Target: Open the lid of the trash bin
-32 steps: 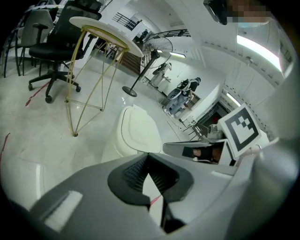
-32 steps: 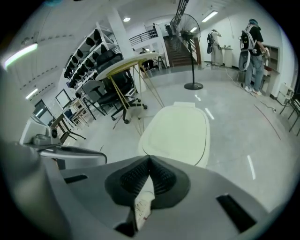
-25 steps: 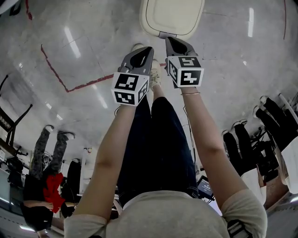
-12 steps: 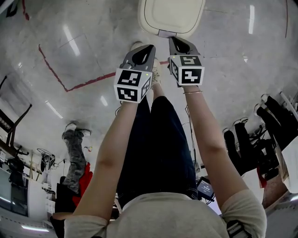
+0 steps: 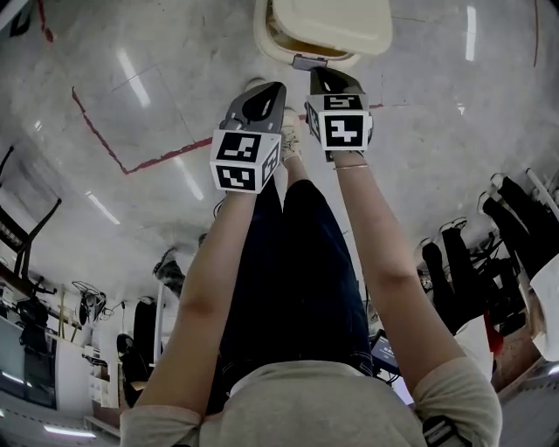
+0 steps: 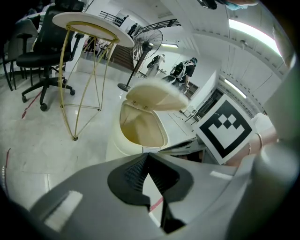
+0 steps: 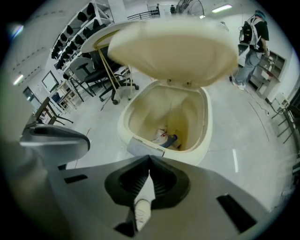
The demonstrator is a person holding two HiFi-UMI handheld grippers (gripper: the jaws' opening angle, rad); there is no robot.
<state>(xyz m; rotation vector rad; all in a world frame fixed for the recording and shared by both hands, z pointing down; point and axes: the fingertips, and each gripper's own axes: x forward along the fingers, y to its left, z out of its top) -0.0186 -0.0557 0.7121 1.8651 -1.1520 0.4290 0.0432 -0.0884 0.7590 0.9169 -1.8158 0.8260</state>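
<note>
Lid [image 7: 173,44] of the trash bin [image 7: 202,136] has just sprung up, likely finishing the task; left gripper [image 6: 146,155] and right gripper [image 7: 149,158] jaws are pressed together, empty.

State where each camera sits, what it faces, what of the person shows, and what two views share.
Head view: on the head, facing steeply down at the cream plastic trash bin; forearms, legs, left gripper, right gripper show.
Left gripper view: along its shut jaws toward the bin; a wrist at right.
Right gripper view: along its shut jaws into the bin; a shoe below.
Shared: all show the raised cream lid.
</note>
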